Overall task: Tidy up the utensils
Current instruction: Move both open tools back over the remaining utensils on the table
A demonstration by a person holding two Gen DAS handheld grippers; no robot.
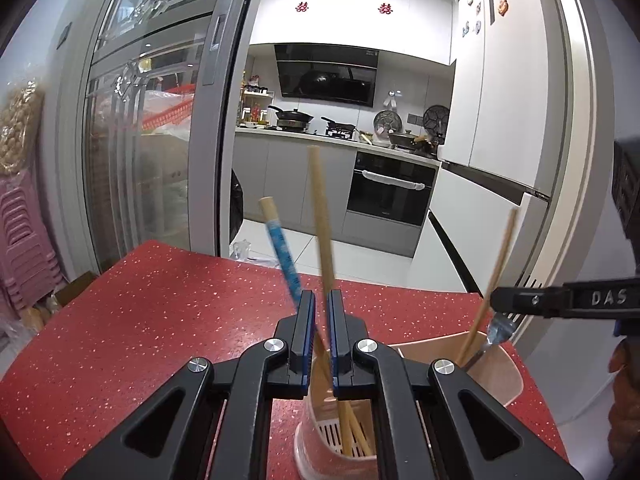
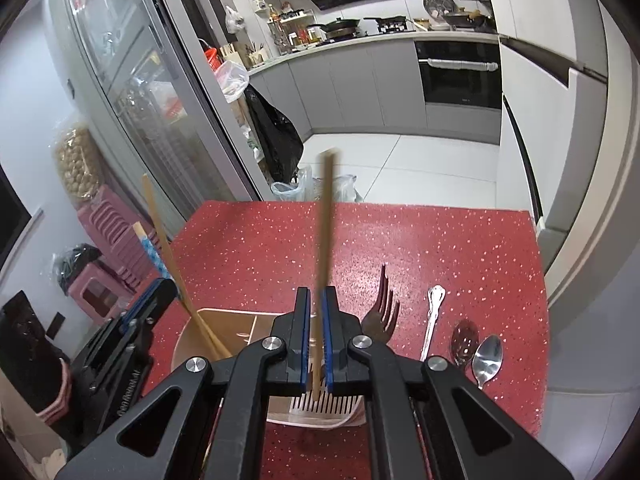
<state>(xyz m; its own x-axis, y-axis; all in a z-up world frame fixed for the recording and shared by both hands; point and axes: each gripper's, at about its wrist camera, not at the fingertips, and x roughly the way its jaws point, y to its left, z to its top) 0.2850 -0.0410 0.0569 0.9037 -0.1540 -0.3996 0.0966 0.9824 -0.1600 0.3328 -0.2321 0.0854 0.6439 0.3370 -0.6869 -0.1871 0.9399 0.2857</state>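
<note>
The right gripper [image 2: 316,312] pinches a thin, stiff, light chopstick [image 2: 325,216] at mid-shaft, its tip over the pink holder [image 2: 188,336] at the table's [image 2: 440,240] near edge. The left gripper [image 1: 321,312] clamps another chopstick [image 1: 320,216] likewise.

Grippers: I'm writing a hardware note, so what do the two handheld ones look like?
Both the left gripper and the right gripper are matte black, with angular linkage arms that have triangular cut-outs, round silver pivot bolts, and narrow fingers lined with ribbed blue pads. The right one's finger carries raised "DAS" lettering.
</note>
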